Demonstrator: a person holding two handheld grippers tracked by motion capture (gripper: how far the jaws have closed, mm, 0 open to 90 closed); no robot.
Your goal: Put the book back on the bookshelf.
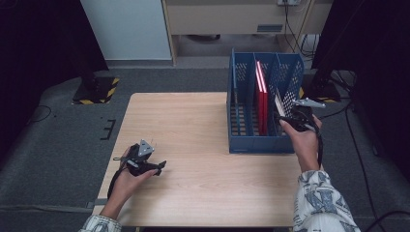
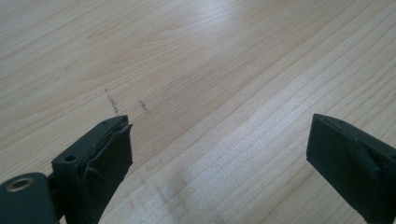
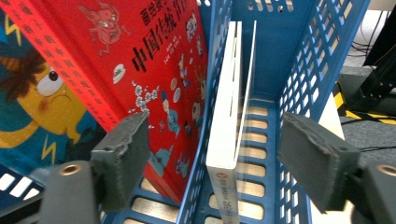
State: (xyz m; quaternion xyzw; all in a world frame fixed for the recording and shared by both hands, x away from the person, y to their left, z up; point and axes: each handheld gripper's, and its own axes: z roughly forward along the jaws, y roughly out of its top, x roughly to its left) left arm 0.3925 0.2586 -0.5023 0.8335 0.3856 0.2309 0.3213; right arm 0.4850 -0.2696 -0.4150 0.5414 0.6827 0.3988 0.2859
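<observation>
right gripper view: hand-held gripper (image 3: 212, 163) open around white book (image 3: 226, 121)

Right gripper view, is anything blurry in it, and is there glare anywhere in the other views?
Right gripper view: the near grey pads look soft, while the red book and white book read sharper. Left gripper view: a pale sheen streaks the wooden table. High view: corners fall dark, table evenly lit.

- A light wooden table (image 1: 193, 145) stands on grey carpet (image 1: 63, 145)
- A pale cabinet (image 1: 232, 17) lines the back wall
- Dark curtains (image 1: 34, 38) flank both sides
</observation>
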